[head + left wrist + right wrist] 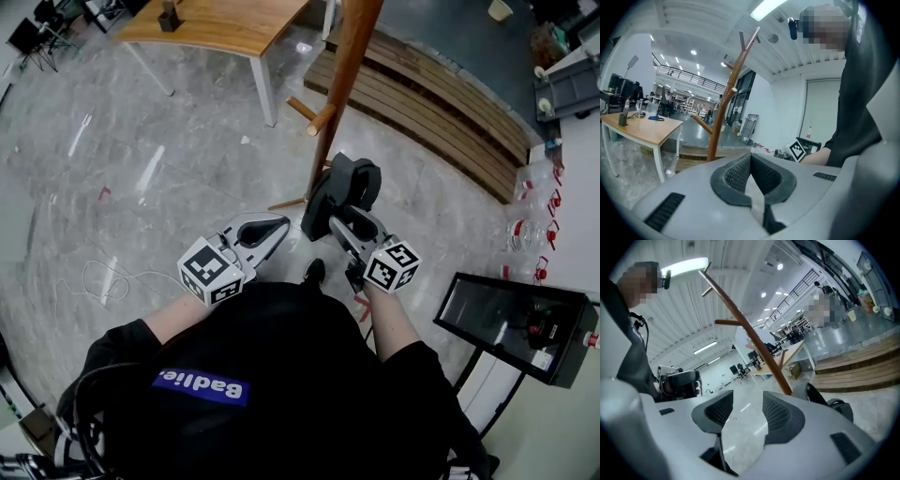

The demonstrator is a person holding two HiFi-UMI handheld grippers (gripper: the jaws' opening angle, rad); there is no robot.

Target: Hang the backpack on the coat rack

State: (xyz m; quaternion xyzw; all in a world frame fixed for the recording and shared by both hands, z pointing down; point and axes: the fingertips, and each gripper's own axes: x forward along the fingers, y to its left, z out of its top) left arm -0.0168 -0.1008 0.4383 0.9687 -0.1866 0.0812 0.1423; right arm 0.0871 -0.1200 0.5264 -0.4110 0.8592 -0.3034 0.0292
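1. Left gripper [750, 159]: jaws pressed together, pads meeting at the tips, nothing between them. Held low in front of the black shirt [281, 375], at 9 o'clock of the right gripper in the head view.
2. Right gripper [747, 398]: jaws apart, only pale floor [141, 150] showing through the gap. Holding nothing.
3. Backpack [342, 187]: a black, lumpy shape, taken for the backpack but hard to make out. Lying just past the right gripper's tips at 12 o'clock. Seen beside the right jaw in the right gripper view, not between the jaws. Down low, not on a peg.
4. Coat rack [349, 66]: brown wooden pole with short pegs, rising at 12 o'clock of the backpack, with its foot just behind the backpack.
5. Wooden table [225, 23] at 10 o'clock of the rack. Slatted wooden platform [422, 94] at 2 o'clock.
6. Loose white cable [103, 277] on the floor at 9 o'clock of the left gripper, well apart from it.
7. Black shoe [314, 272] between the two grippers, near the shirt's edge.
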